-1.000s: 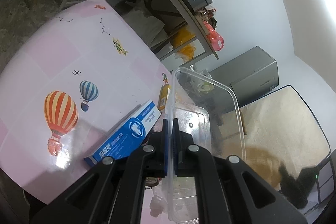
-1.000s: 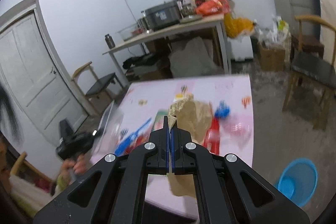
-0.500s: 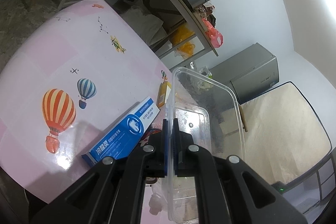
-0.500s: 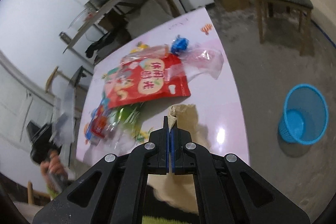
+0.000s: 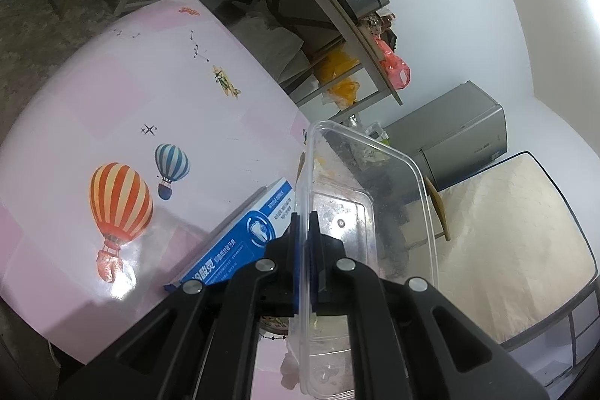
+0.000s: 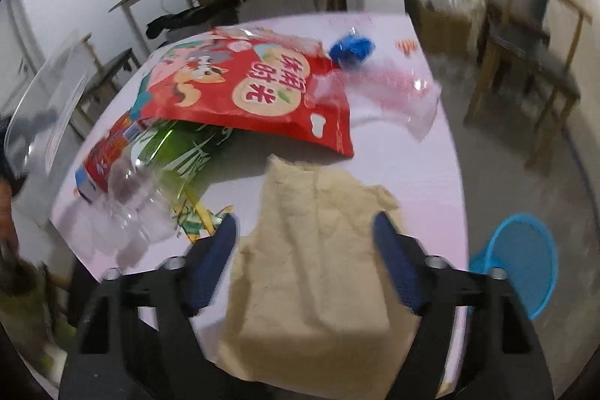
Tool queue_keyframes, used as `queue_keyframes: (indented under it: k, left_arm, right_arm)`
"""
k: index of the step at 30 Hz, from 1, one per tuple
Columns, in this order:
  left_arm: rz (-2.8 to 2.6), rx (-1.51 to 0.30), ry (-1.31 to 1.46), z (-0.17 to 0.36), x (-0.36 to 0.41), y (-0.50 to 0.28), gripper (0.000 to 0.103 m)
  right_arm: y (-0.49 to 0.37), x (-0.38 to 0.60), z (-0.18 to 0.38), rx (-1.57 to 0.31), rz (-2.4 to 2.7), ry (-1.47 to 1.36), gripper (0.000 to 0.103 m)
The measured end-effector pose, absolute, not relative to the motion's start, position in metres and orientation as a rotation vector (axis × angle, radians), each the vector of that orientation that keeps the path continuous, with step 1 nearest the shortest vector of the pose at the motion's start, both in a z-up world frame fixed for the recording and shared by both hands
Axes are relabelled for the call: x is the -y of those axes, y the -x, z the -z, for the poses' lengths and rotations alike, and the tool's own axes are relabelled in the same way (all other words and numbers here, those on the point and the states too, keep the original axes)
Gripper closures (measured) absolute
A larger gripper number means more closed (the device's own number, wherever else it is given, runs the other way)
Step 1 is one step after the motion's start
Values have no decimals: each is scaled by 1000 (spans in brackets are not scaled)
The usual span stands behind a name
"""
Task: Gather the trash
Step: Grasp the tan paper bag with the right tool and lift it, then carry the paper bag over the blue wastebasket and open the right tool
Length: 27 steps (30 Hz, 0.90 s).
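The right hand-held gripper [image 6: 303,231] has dropped toward the bench [image 6: 412,171], jaws just opened around the brown paper bag [image 6: 311,272], while the left hand-held gripper [image 5: 303,216] clamps the clear container [image 5: 360,212].

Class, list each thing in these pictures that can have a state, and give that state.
clear plastic container: uncovered, tilted, pinched by its wall.
left gripper: shut on that wall.
right gripper: jaws just opened, pads apart.
brown paper bag: crumpled, between the pads, unpinched.
red snack bag: lying flat.
blue toothpaste box: closed, lying flat.
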<state>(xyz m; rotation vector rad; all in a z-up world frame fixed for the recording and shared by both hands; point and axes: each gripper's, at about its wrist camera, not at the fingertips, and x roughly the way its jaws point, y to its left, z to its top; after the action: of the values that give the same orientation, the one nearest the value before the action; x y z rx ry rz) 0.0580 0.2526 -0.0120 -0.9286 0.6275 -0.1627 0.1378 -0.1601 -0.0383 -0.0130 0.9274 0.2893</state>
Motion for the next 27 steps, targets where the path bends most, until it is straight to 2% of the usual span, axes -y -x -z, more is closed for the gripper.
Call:
queue_keyframes:
  k: [5, 7, 10, 13, 14, 16, 17, 19, 20, 22, 27]
  left_arm:
    - [166, -645, 936, 16, -249, -61, 100]
    - [166, -648, 934, 16, -249, -62, 100]
    - [165, -647, 934, 16, -249, -62, 100]
    - [170, -644, 929, 13, -247, -61, 100]
    - [171, -641, 925, 11, -246, -61, 100]
    - [180, -628, 910, 5, -243, -58, 100]
    - [183, -622, 903, 1, -242, -57, 100]
    - [195, -607, 881, -8, -235, -56, 100]
    - [201, -603, 872, -13, -232, -57, 100]
    - [222, -598, 845, -23, -222, -59, 100]
    - [313, -615, 755, -56, -173, -77, 100]
  right_arm:
    - [-138, 167, 58, -1009, -304, 12, 26]
    - [-135, 166, 68, -1038, -331, 20, 22]
    - [-130, 158, 76, -1026, -338, 87, 17]
    - [-125, 154, 79, -993, -330, 149, 19]
    - [-125, 156, 79, -987, -323, 144, 22]
    - [-123, 162, 77, -975, -301, 136, 46]
    - [-124, 165, 75, -973, -284, 124, 52]
    - [-128, 172, 75, -969, -248, 103, 77]
    - [-129, 177, 75, -966, -232, 89, 81]
    - [-131, 184, 75, -959, -214, 47, 96]
    - [-130, 222, 63, -907, -214, -173, 99]
